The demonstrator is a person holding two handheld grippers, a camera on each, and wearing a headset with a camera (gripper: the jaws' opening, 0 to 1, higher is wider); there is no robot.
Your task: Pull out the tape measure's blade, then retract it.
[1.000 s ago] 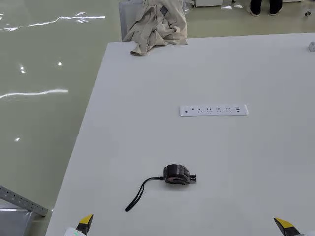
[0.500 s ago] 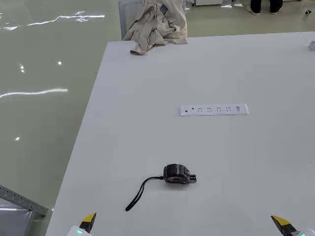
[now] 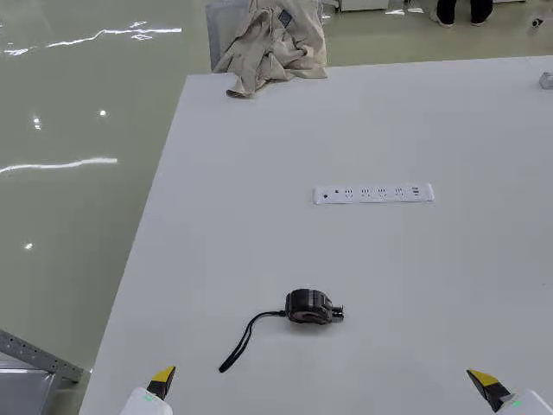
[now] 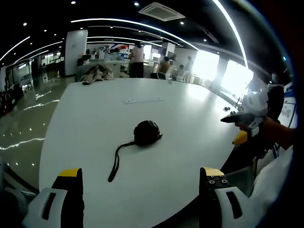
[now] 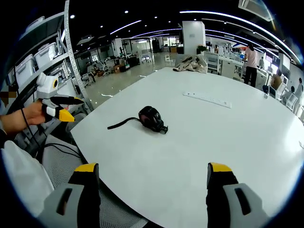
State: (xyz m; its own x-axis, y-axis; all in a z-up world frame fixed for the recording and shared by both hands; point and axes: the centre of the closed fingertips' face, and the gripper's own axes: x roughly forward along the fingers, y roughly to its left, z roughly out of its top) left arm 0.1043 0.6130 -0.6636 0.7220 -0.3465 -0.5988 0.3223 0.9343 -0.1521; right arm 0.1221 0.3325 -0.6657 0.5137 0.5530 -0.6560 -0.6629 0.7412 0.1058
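Claws [image 4: 141, 173] [image 5: 152, 167] nearer; black tape measure [image 3: 309, 306], blade in

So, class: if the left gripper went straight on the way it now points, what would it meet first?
Probably the tape measure, which lies on the table almost dead ahead between the open jaws of the left gripper. Its strap trails nearer and slightly left, so depth leaves that unsure.

The white table [image 3: 259, 173] bears a black tape measure [image 3: 311, 306] near its front edge. A white power strip [image 3: 373, 194] lies mid-table, a crumpled beige cloth [image 3: 272, 43] at the far corner.
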